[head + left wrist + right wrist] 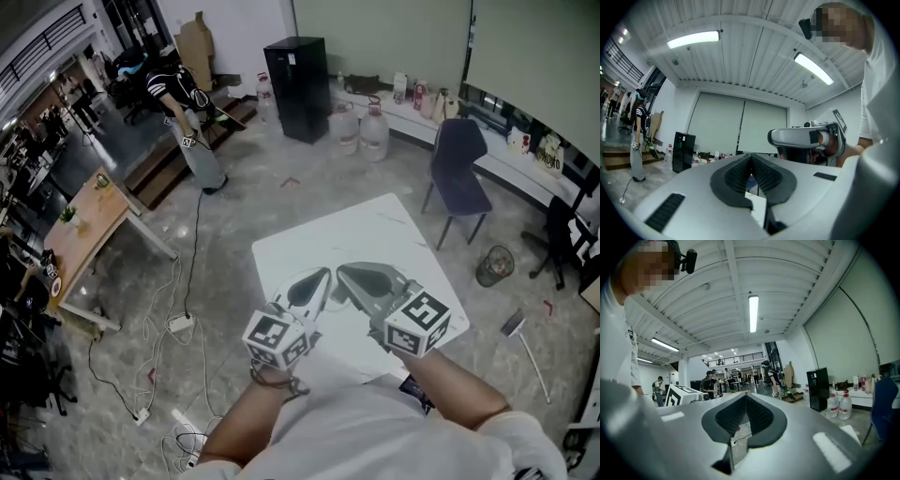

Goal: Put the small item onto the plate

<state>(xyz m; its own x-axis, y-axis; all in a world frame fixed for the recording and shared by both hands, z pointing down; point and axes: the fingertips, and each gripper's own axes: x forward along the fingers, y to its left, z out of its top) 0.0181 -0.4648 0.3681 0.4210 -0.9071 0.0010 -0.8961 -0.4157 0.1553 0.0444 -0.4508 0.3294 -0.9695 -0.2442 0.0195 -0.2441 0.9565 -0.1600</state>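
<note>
So both hover over the white table (375, 230): left gripper (317, 281) pinched closed and empty, right gripper (349, 276) at its 3 o'clock, same.

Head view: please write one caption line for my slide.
A person holds the left gripper and right gripper, both shut and empty, above a white table.

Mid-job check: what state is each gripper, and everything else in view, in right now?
Left gripper: jaws shut, nothing between them.
Right gripper: jaws shut, nothing between them.
White table: standing level below both grippers.
Plate, small item: not visible in any view.
Blue chair: upright beside the table.
Water jugs: upright on the floor.
</note>
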